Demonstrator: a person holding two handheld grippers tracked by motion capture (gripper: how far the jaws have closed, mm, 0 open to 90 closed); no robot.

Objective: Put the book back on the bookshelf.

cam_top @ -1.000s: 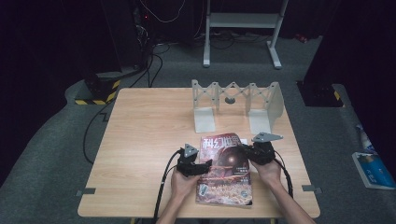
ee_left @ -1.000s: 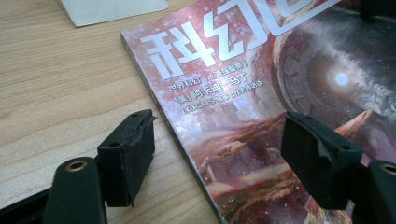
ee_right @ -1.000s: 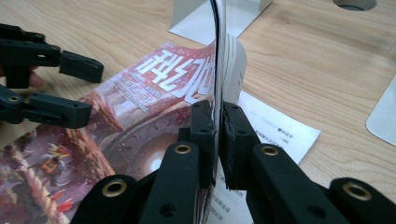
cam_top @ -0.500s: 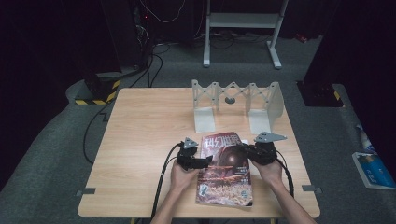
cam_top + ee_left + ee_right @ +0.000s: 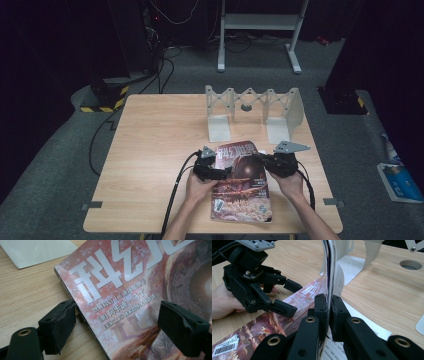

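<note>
Magazine (image 5: 242, 185) sits on the near half of the wooden table (image 5: 160, 150), right between the two hands, with its long axis running from the person's edge away toward the grey metal rack (image 5: 252, 112) at the far side. It's turned a bit, so the title end points up and slightly left in the high view and the bottom corner with the barcode lies near the table's front edge. Front cover faces up, reddish art with big white characters across the top.

Right gripper (image 5: 328, 306) is clenched on the cover's edge near the title end, and in the right gripper view you can see the glossy sheet pinched between the two black pads and curling upward, so that page stands nearly on edge while the rest of the magazine lies flat under it.

Left gripper (image 5: 116, 320) is over the spine side and its jaws have just been opening. They now stand spread wide, one pad off on the bare wood just beside the spine, the other above the cover, with the spine edge sitting between them but not pressed.
</note>
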